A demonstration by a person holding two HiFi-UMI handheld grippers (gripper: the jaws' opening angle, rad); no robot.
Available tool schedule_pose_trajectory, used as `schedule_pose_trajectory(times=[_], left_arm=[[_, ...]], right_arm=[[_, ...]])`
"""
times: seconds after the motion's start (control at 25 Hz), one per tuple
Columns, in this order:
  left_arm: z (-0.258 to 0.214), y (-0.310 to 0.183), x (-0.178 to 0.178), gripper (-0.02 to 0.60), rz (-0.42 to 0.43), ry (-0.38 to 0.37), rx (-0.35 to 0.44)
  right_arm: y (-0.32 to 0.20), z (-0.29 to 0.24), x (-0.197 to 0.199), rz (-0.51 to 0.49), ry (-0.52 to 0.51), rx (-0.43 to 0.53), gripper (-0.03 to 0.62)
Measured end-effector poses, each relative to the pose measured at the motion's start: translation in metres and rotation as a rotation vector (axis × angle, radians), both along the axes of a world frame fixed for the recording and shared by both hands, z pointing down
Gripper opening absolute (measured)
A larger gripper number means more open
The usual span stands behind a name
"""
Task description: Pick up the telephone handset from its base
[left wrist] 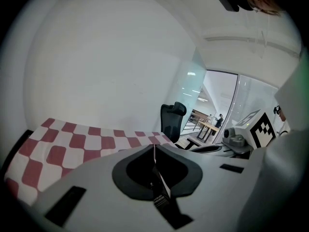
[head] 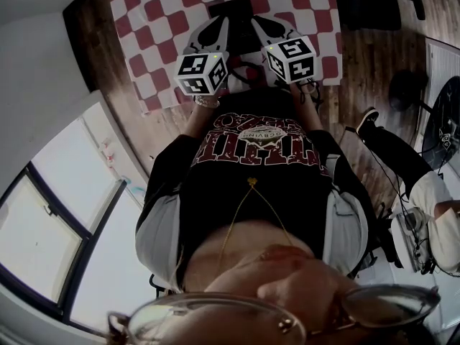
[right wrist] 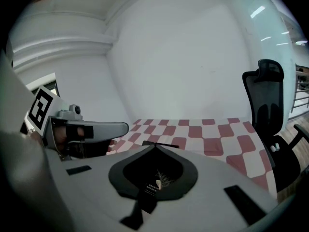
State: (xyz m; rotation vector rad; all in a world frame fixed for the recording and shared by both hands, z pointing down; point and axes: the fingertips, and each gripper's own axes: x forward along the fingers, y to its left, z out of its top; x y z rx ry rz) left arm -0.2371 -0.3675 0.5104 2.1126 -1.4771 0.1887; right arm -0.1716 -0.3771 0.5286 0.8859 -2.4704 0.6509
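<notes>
Glasses [head: 287,315] and a dark printed shirt [head: 251,164] fill the near part of the head view. Beyond them both grippers reach over a red-and-white checked cloth [head: 154,31] on the surface. The left hand-held gripper [left wrist: 154,148] has its jaws pressed together on nothing, and so does the right hand-held gripper [right wrist: 155,146]. A dark shape [head: 241,7] lies on the cloth just past both tips, too dim to tell whether it is the telephone. A black office chair [right wrist: 265,110] stands beside the surface.
</notes>
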Motion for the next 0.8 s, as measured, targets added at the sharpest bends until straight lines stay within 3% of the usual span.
schedule_pose_trajectory(times=[0.8], left_arm=[[0.045, 0.0, -0.011, 0.011, 0.005, -0.013, -0.108]], right_arm=[[-0.005, 0.039, -0.006, -0.021, 0.065, -0.076, 0.017]])
